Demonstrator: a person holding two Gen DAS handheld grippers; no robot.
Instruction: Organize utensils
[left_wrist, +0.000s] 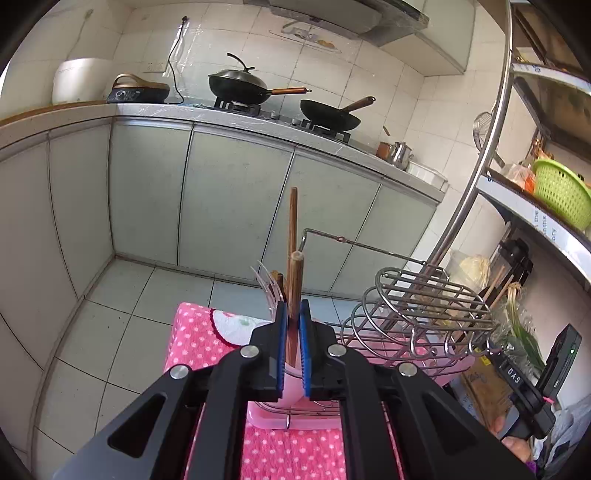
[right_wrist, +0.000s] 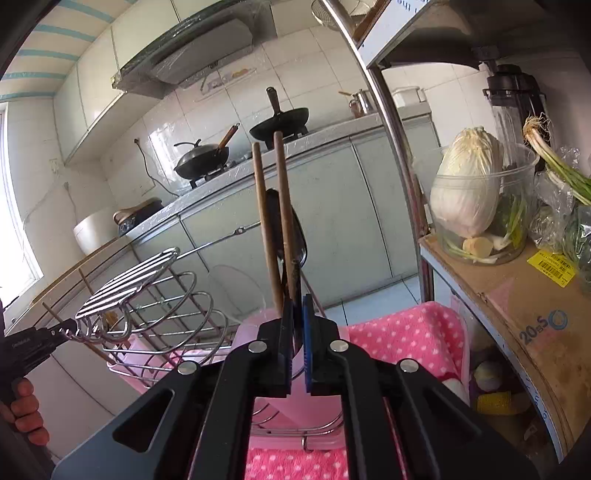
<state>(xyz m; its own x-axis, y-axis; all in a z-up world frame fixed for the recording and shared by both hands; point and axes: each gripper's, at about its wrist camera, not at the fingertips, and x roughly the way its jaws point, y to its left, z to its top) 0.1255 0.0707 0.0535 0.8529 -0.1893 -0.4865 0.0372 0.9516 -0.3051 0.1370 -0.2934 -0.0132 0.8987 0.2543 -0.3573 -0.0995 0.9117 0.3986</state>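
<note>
In the left wrist view my left gripper (left_wrist: 293, 314) is shut on an upright wooden chopstick (left_wrist: 295, 280). Its dark lower end reaches into a pink holder (left_wrist: 288, 384) right under the fingers. A taller chopstick (left_wrist: 293, 218) and clear plastic utensils (left_wrist: 266, 284) stand just behind. In the right wrist view my right gripper (right_wrist: 298, 325) is shut on a wooden chopstick (right_wrist: 283, 206) over a pink holder (right_wrist: 314, 406). A second chopstick (right_wrist: 263, 221) and a black spoon (right_wrist: 293, 236) stand beside it. Each gripper shows at the other view's edge.
A wire dish rack (left_wrist: 417, 314) on a pink dotted towel (left_wrist: 199, 339) lies between the two grippers. A metal shelf post (right_wrist: 399, 166), a bowl with cabbage (right_wrist: 469, 192) and a cardboard box (right_wrist: 524, 306) stand to the right. Cabinets and woks are behind.
</note>
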